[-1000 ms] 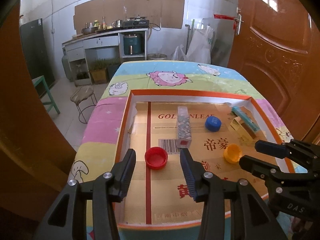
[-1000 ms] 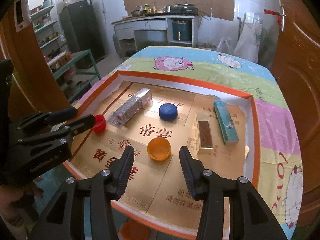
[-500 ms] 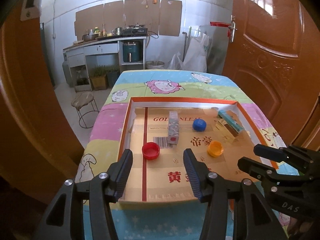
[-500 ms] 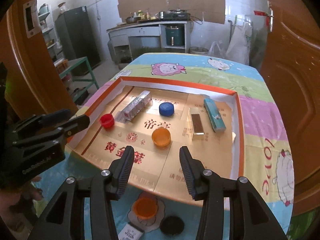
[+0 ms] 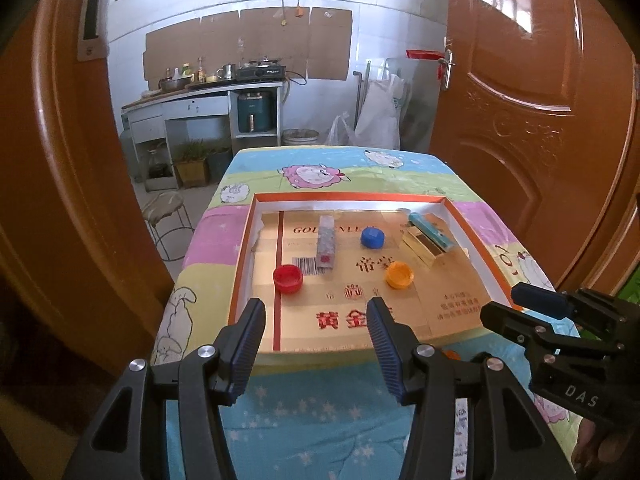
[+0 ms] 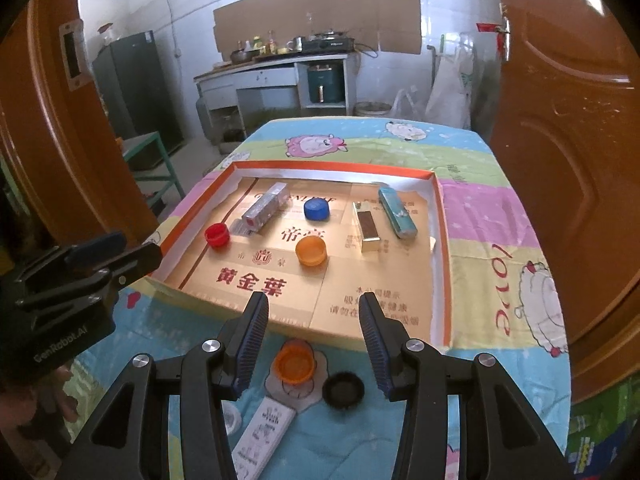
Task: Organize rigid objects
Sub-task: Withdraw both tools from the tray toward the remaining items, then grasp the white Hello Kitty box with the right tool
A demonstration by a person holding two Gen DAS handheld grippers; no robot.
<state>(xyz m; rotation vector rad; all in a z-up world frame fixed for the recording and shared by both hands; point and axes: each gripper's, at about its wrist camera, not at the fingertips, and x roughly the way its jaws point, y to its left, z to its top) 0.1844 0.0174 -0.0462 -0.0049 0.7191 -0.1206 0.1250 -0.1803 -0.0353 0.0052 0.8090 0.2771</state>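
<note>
Daylight from high windows, room bright; sharp focus; strong fisheye bending, dark vignette at corners.

Counted in tray (image 6: pixel 438 216): three boxes (image 6: pixel 266 205) (image 6: pixel 368 232) (image 6: pixel 397 213); three caps (image 6: pixel 217 234) (image 6: pixel 317 209) (image 6: pixel 310 251). On cloth: two caps (image 6: pixel 294 364) (image 6: pixel 343 390), one white remote (image 6: pixel 262 432).

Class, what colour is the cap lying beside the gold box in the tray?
Orange cap; right wrist view shows it best.
</note>
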